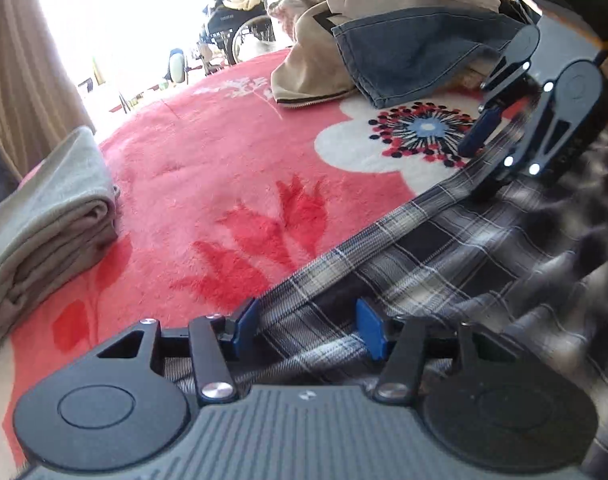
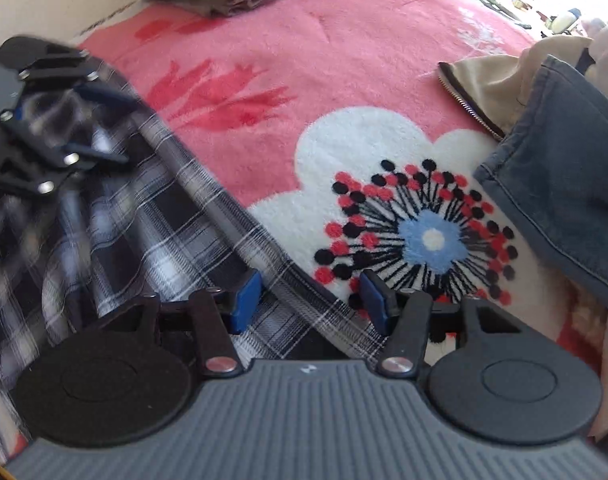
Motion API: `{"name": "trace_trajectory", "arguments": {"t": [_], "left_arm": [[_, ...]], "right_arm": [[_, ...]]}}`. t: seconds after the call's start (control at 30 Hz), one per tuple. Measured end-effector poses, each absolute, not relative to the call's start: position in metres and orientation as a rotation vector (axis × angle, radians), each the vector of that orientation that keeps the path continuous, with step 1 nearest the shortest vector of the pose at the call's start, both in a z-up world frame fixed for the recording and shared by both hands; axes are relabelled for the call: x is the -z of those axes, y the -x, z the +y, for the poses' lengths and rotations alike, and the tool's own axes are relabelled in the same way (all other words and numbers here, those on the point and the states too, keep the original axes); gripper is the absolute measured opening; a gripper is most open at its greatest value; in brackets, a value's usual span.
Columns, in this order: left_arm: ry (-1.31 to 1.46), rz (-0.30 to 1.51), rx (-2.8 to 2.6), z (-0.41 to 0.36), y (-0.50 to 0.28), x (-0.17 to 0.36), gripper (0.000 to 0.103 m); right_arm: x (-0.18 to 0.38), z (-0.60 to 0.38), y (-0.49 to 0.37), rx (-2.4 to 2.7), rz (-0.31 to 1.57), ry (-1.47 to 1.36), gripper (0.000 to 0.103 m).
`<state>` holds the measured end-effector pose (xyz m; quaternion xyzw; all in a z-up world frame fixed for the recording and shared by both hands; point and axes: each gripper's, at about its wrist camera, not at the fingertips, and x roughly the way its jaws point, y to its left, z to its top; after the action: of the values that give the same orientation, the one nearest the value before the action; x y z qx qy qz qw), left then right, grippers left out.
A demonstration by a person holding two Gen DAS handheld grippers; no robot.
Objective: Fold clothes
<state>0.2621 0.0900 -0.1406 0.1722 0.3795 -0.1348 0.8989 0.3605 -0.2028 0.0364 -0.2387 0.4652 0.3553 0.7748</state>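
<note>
Two handheld grippers work one plaid shirt [image 1: 444, 256] spread over a pink floral blanket [image 1: 207, 168]. In the left wrist view, the left gripper [image 1: 308, 328] sits low over the shirt's long banded edge, its two blue pads [image 1: 245, 326] standing apart with the plaid band lying between them; neither pad visibly presses on the cloth. Farther along the same edge, the right gripper [image 1: 484, 160] points down at the fabric, its jaws partly apart, though whether they pinch the cloth cannot be told from this side. The right wrist view shows that gripper's own two blue pads [image 2: 247, 296] also apart, the shirt's edge running diagonally through the gap, one pad over plaid, the other over the blanket's white flower [image 2: 384, 184]. The shirt lies in the near half of the blanket, its banded edge stretched in a straight line between the two tools. Three other garments share the bed: one folded grey garment [image 1: 51, 224] at the far left, well apart from the shirt, and at the far side a beige zippered garment [image 1: 316, 68] with one pair of blue jeans [image 1: 416, 56] lying over it.
</note>
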Motion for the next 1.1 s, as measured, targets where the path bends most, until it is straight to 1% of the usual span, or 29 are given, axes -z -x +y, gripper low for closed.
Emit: {"name": "trace_trajectory", "arguments": {"t": [0.03,0.07,0.1,0.13,0.3,0.4,0.5,0.63,0.8,0.9,0.97,1.0,1.03,1.1], "left_arm": [[-0.369,0.773,0.272,0.087,-0.261,0.141,0.056],[-0.383,0.761,0.265,0.085,-0.260,0.142,0.056],[-0.399,0.751,0.258,0.082,-0.260,0.142,0.056],[-0.417,0.742,0.254,0.079,-0.260,0.143,0.056],[-0.501,0.703,0.228,0.065,-0.271,0.144,0.057],[-0.516,0.703,0.189,0.060,-0.282,0.145,0.057],[-0.490,0.709,0.169,0.060,-0.289,0.148,0.057],[-0.494,0.695,0.152,0.057,-0.289,0.150,0.057],[-0.486,0.678,0.148,0.057,-0.289,0.149,0.057],[-0.454,0.669,0.159,0.058,-0.290,0.147,0.057],[-0.443,0.664,0.174,0.056,-0.291,0.147,0.057],[-0.445,0.662,0.183,0.054,-0.292,0.147,0.057],[-0.447,0.660,0.192,0.051,-0.292,0.147,0.057],[-0.452,0.658,0.209,0.046,-0.294,0.147,0.057]], "right_arm": [[-0.037,-0.201,-0.358,-0.773,1.002,0.543,0.033],[-0.038,-0.197,-0.355,-0.773,0.991,0.570,0.024],[-0.040,-0.194,-0.351,-0.766,0.967,0.604,0.008],[-0.043,-0.191,-0.346,-0.754,0.933,0.643,0.001],[-0.053,-0.186,-0.340,-0.670,0.776,0.771,0.000],[-0.046,-0.184,-0.349,-0.620,0.746,0.799,0.000],[-0.028,-0.181,-0.360,-0.545,0.726,0.834,0.000],[-0.013,-0.198,-0.379,-0.463,0.763,0.685,0.000],[-0.050,-0.243,-0.383,-0.411,0.740,0.405,0.002],[-0.081,-0.294,-0.376,-0.352,0.724,0.248,0.006],[-0.097,-0.338,-0.372,-0.303,0.733,0.151,0.016],[-0.103,-0.360,-0.367,-0.281,0.747,0.104,0.025],[-0.106,-0.382,-0.362,-0.260,0.761,0.063,0.029],[-0.104,-0.417,-0.351,-0.199,0.796,0.021,0.031]]}}
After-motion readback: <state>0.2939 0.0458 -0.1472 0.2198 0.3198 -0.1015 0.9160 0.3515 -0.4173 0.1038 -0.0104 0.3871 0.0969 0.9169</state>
